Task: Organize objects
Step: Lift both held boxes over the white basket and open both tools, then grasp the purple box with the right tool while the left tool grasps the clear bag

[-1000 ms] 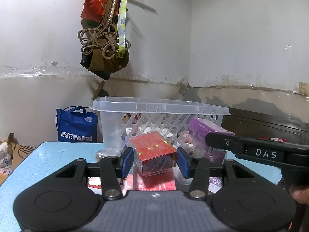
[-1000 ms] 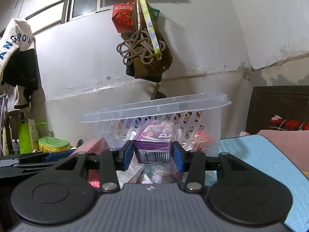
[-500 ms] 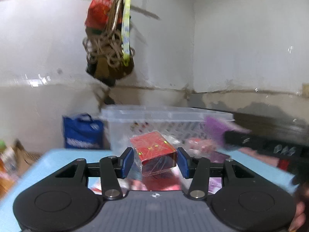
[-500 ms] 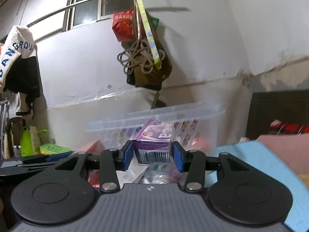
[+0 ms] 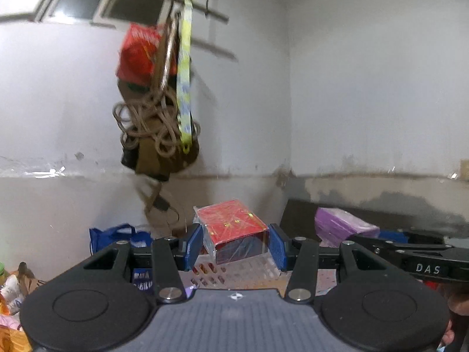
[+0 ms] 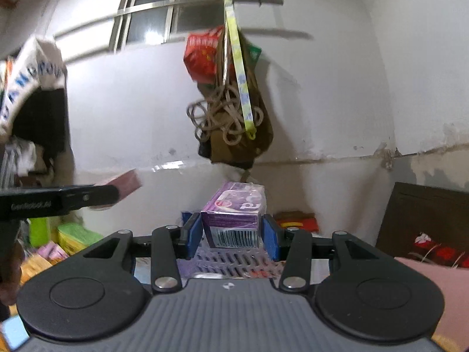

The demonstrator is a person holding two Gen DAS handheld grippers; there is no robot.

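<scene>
Two boxes held, red box (image 5: 234, 231) left, purple box (image 6: 234, 220) right, basket (image 5: 234, 272) below.

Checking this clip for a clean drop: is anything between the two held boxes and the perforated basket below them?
Nothing visible. The left claw grips the red box and the right claw grips the purple box, each raised over the perforated basket, whose open top lies directly beneath. The claws are side by side, apart.

Cluttered home storeroom: hanging bags (image 5: 158, 135), barred window (image 6: 173, 20), peeling walls.
</scene>
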